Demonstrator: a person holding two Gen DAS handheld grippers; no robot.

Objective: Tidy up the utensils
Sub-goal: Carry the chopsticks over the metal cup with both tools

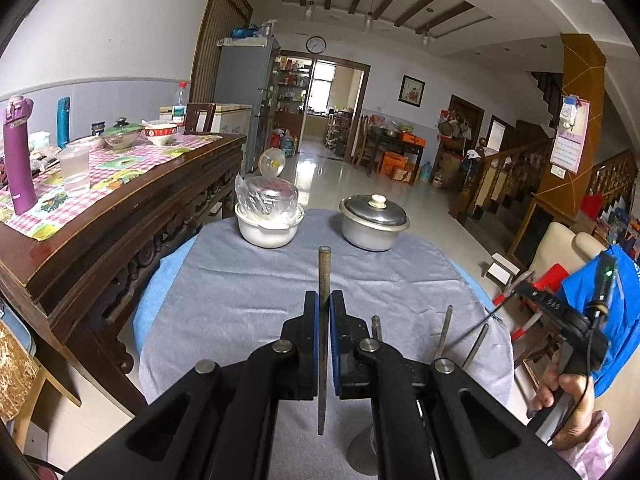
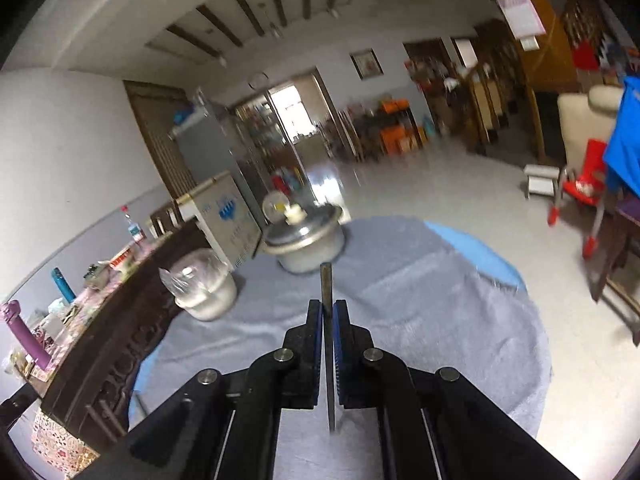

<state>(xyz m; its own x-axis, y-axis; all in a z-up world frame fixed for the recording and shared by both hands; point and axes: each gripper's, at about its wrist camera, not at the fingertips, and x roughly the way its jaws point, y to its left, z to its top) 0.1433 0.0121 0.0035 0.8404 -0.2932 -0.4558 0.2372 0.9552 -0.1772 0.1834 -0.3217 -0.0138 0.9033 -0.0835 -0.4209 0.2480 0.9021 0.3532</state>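
My left gripper [image 1: 324,300] is shut on a thin metal utensil handle [image 1: 323,276] that sticks out forward above the grey cloth [image 1: 240,288]. Three more metal utensil handles [image 1: 445,334] stand upright just right of it, their lower parts hidden behind the gripper. My right gripper [image 2: 328,308] is shut on another thin metal utensil handle [image 2: 326,284], held above the same cloth [image 2: 420,300]. The right-hand device [image 1: 568,320] and the hand holding it also show at the right edge of the left wrist view.
A white pot with a plastic bag in it [image 1: 268,216] and a lidded metal pot [image 1: 374,222] stand at the cloth's far edge. They also show in the right wrist view: the white pot [image 2: 206,294] and the metal pot [image 2: 306,240]. A cluttered wooden sideboard [image 1: 120,200] runs along the left.
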